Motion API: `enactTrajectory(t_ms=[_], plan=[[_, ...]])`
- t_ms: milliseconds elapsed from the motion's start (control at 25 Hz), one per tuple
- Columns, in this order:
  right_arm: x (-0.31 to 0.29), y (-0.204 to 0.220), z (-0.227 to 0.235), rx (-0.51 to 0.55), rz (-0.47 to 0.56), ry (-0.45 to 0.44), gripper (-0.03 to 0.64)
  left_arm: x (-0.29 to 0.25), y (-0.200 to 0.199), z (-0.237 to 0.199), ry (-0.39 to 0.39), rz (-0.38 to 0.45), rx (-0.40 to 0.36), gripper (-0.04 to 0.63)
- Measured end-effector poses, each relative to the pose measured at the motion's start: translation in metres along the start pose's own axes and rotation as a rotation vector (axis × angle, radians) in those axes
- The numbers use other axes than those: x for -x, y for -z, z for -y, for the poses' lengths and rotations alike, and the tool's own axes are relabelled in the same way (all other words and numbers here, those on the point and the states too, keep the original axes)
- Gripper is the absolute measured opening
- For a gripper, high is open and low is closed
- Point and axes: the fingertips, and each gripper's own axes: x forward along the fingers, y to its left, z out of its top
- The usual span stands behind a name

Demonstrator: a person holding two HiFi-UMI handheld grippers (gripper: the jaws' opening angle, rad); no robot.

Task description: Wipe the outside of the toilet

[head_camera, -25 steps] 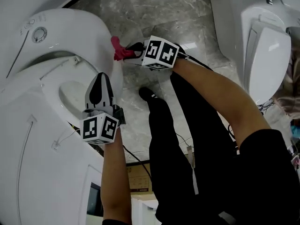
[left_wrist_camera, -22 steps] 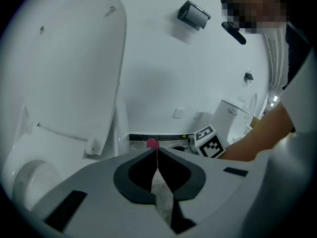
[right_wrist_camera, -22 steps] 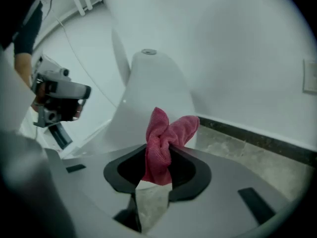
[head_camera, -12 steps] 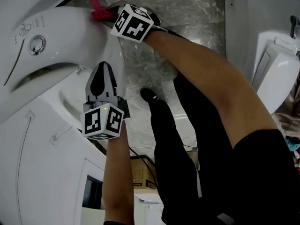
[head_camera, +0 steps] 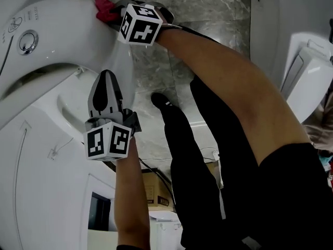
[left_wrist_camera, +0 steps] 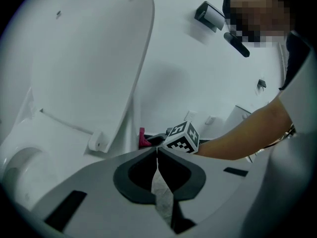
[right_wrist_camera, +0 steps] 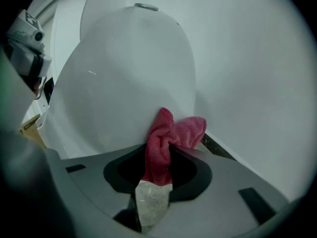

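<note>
A white toilet (head_camera: 57, 40) fills the left of the head view, its lid (left_wrist_camera: 84, 63) raised. My right gripper (head_camera: 113, 15) is shut on a pink cloth (head_camera: 104, 8) and presses it against the outer side of the tank. In the right gripper view the pink cloth (right_wrist_camera: 166, 140) bunches between the jaws against the toilet's curved white shell (right_wrist_camera: 129, 83). My left gripper (head_camera: 105, 82) hovers over the seat rim beside the bowl, jaws shut with nothing between them. From the left gripper view, the right gripper (left_wrist_camera: 157, 139) and the cloth (left_wrist_camera: 143, 139) show past the seat hinge.
Grey marble floor (head_camera: 203, 20) lies between the toilet and a second white fixture (head_camera: 307, 72) at the right. The person's dark-trousered legs (head_camera: 203, 165) and a shoe (head_camera: 160, 101) stand in the middle. A cardboard box (head_camera: 153, 191) sits low near the toilet base.
My right gripper has carried the pink cloth from the bowl's side up and left along the tank's outer wall. The left gripper has stayed over the seat rim.
</note>
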Motion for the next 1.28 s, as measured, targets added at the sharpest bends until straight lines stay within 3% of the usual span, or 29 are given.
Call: enactTrajectory(t_ms=[520, 1040, 1280], plan=[[0.000, 0.065, -0.107, -0.093, -0.045, -0.054, 0.133, 0.041, 0.031, -0.024, 0.040, -0.005, -0.057, 0.021], [-0.003, 0.112, -0.221, -0.324, 0.004, 0.031, 0.128, 0.084, 0.080, -0.041, 0.132, -0.074, -0.169, 0.021], [-0.006, 0.127, -0.257, -0.412, 0.033, 0.049, 0.123, 0.093, 0.094, -0.050, 0.166, -0.061, -0.204, 0.021]])
